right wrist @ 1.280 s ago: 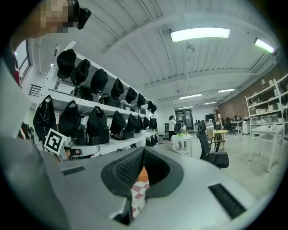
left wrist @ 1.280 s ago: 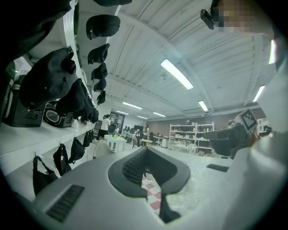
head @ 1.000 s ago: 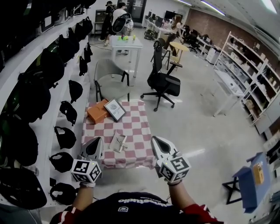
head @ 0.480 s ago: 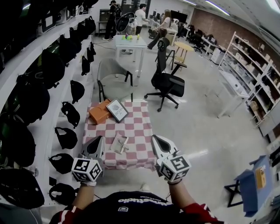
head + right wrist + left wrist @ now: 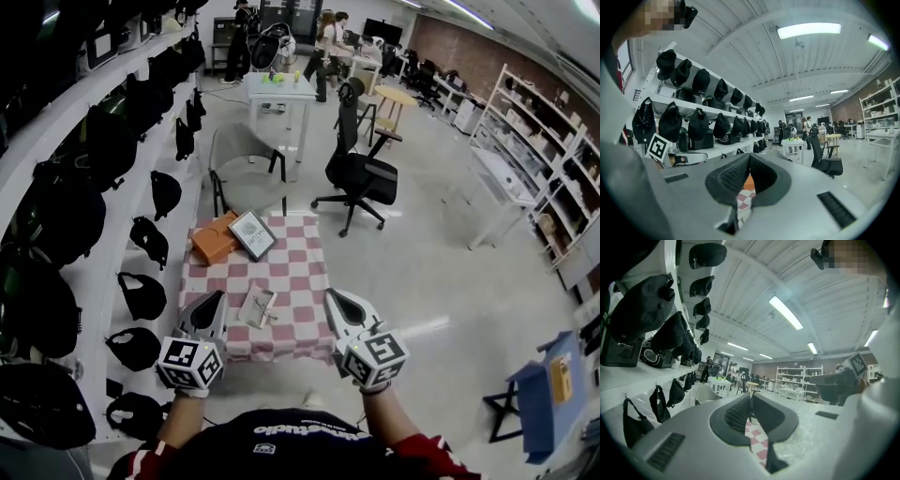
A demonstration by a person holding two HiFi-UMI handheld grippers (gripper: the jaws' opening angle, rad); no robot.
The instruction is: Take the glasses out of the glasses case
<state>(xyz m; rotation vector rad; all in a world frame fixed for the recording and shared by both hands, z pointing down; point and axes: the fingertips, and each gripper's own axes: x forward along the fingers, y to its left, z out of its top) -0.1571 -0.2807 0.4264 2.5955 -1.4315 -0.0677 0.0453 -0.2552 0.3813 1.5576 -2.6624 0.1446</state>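
Grey-white glasses case lies near the front edge of the checked table, btwn the two grippers & just beyond their tips; too small to tell if it's open. Vs a sec ago nothing on the table has shifted; only bkgd people have moved. Left gripper & right gripper hang level where they were, jaws pressed together, nothing in them. Orange box & framed card sit further back. Task prob. not started yet: reach comes first.
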